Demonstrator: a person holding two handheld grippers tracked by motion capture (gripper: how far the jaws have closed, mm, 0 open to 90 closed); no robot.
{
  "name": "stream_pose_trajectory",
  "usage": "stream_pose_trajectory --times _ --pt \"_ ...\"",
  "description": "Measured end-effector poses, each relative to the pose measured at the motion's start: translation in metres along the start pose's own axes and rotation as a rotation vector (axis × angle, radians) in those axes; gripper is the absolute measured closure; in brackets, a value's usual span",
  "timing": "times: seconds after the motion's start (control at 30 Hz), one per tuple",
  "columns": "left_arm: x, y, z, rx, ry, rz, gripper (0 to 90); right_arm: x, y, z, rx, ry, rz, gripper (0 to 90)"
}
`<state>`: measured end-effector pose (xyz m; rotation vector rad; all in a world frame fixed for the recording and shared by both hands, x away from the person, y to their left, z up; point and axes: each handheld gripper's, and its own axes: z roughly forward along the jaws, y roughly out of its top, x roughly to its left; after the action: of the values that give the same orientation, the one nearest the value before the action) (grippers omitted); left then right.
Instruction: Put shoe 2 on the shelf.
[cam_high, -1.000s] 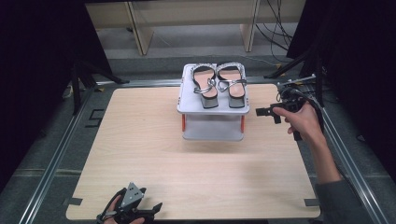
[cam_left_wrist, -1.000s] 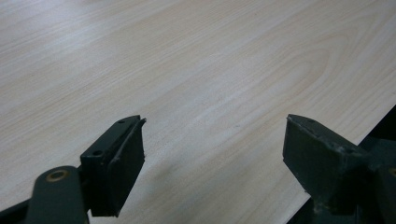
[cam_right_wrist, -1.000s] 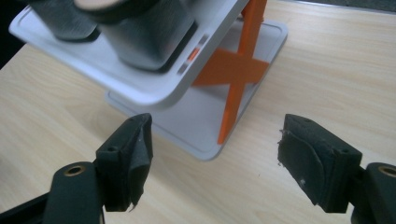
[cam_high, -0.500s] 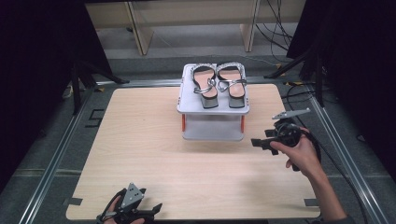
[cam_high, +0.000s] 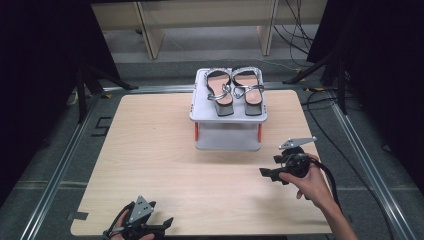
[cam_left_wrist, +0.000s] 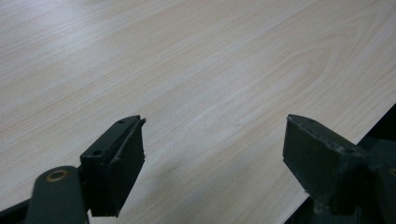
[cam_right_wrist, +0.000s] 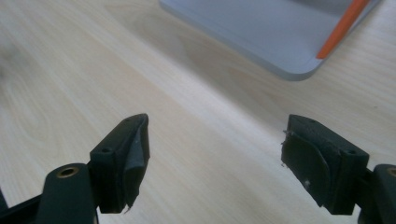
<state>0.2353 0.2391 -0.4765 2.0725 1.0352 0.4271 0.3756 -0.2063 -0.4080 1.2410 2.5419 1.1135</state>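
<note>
A pair of silver strappy heeled sandals, the left one (cam_high: 220, 91) and the right one (cam_high: 248, 90), stands side by side on the top shelf of a small grey rack (cam_high: 227, 116) at the table's far middle. My right gripper (cam_high: 263, 172) (cam_right_wrist: 215, 126) hovers low over the wood, near and to the right of the rack. It is open, its jaws have just been opening, and nothing is between them. Ahead of it lie the rack's lower shelf (cam_right_wrist: 261, 32) and an orange post (cam_right_wrist: 343, 28). My left gripper (cam_high: 167, 222) (cam_left_wrist: 214, 121) rests open and empty at the table's near edge.
The light wooden table (cam_high: 150, 150) has metal rails along both sides. Black cables (cam_high: 327, 100) and stand legs lie off its right side. Wooden furniture legs (cam_high: 150, 30) stand behind it. The table's near edge shows beside my left gripper's right jaw.
My right hand has come down and nearer, from beside the rack's top shelf to low over the table at the rack's near right. The left gripper has stayed put.
</note>
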Motion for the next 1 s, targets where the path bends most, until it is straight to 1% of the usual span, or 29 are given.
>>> stream_pose_trajectory --times 0.03,0.07,0.1,0.17,0.2,0.23,0.27,0.3,0.33,0.37,0.4,0.43,0.47,0.5,0.53,0.57,0.6,0.63,0.67,0.7,0.73,0.77,0.8,0.83,0.87,0.9,0.93,0.97,1.0 --pt "0.003 0.001 0.000 0.009 0.012 0.038 20.4 0.002 -0.002 0.002 -0.015 -0.009 0.002 23.5" --pt "0.005 0.002 0.000 0.003 0.009 0.072 20.3 0.003 -0.002 0.002 -0.005 -0.006 -0.015 23.5" --pt "0.005 0.002 -0.001 0.008 0.011 0.068 20.3 0.005 -0.004 0.004 -0.017 -0.009 -0.010 23.5" --pt "0.005 0.001 -0.001 0.006 0.010 0.059 20.3 0.008 -0.006 0.005 -0.012 -0.004 -0.015 23.2" --pt "0.005 0.001 -0.001 0.004 0.010 0.059 20.3 0.008 -0.007 0.006 -0.016 -0.005 -0.026 23.1" --pt "0.006 0.002 -0.002 0.002 0.011 0.074 20.3 0.009 -0.009 0.007 -0.019 -0.003 -0.037 22.8" --pt "0.005 0.002 -0.003 0.011 0.011 0.065 20.3 0.010 -0.010 0.007 -0.014 -0.001 -0.032 22.3" --pt "0.006 0.002 -0.003 0.010 0.011 0.078 20.3 0.014 -0.012 0.009 -0.012 0.006 -0.004 22.2" --pt "0.007 0.002 -0.003 0.006 0.011 0.092 20.3 0.013 -0.012 0.009 -0.011 0.003 -0.033 22.1" --pt "0.007 0.002 -0.003 0.006 0.011 0.092 20.3 0.013 -0.012 0.009 -0.011 0.003 -0.033 22.1" --pt "0.003 0.001 -0.003 0.000 0.000 0.037 20.3 0.014 -0.013 0.009 -0.006 0.002 -0.061 21.5" --pt "0.001 0.001 -0.002 -0.001 -0.003 0.018 20.3 0.017 -0.015 0.010 -0.008 -0.001 -0.066 20.9" --pt "0.001 0.001 -0.002 -0.001 -0.003 0.018 20.3 0.017 -0.015 0.010 -0.008 -0.001 -0.066 20.9" --pt "0.002 0.001 -0.003 -0.003 -0.001 0.026 20.3 0.017 -0.016 0.011 -0.029 -0.008 -0.096 20.6" --pt "0.002 0.001 -0.003 -0.002 0.001 0.030 20.3 0.020 -0.017 0.010 -0.012 0.004 -0.081 19.7" --pt "0.002 0.001 -0.003 -0.003 0.001 0.028 20.3 0.021 -0.017 0.011 -0.011 0.011 -0.103 19.4" --pt "0.003 0.001 -0.003 0.006 0.012 0.040 20.3 0.025 -0.020 0.011 -0.009 0.001 -0.112 19.2" --pt "0.006 0.002 -0.004 0.002 0.010 0.086 20.3 0.025 -0.021 0.012 -0.011 -0.002 -0.139 18.9" --pt "0.006 0.002 -0.004 0.002 0.010 0.086 20.3 0.025 -0.021 0.012 -0.011 -0.002 -0.139 18.9" --pt "0.004 0.002 -0.004 0.001 0.010 0.059 20.3 0.029 -0.025 0.013 -0.003 -0.017 -0.167 18.6" --pt "0.004 0.001 -0.003 0.002 0.010 0.051 20.3 0.031 -0.026 0.012 0.016 -0.017 -0.165 18.1" --pt "0.004 0.001 -0.003 0.005 0.009 0.050 20.3 0.031 -0.026 0.012 0.016 -0.017 -0.165 18.1" --pt "0.002 0.001 -0.003 -0.004 0.000 0.029 20.3 0.033 -0.028 0.012 0.013 -0.018 -0.191 17.8" --pt "0.003 0.001 -0.003 0.006 0.005 0.047 20.3 0.035 -0.030 0.011 0.016 -0.023 -0.185 17.9" --pt "0.003 0.002 -0.003 -0.002 0.007 0.061 20.3 0.036 -0.032 0.012 0.004 -0.019 -0.200 18.5" --pt "0.005 0.002 -0.003 0.000 0.010 0.076 20.3 0.036 -0.034 0.013 0.001 -0.010 -0.186 19.5" --pt "0.005 0.002 -0.004 -0.003 0.008 0.071 20.2 0.035 -0.036 0.012 0.015 -0.003 -0.190 19.5" --pt "0.004 0.002 -0.004 -0.002 0.011 0.056 20.3 0.034 -0.041 0.013 0.019 -0.015 -0.184 19.3" --pt "0.006 0.002 -0.004 -0.001 0.010 0.075 20.2 0.035 -0.043 0.012 0.028 -0.021 -0.168 18.7"
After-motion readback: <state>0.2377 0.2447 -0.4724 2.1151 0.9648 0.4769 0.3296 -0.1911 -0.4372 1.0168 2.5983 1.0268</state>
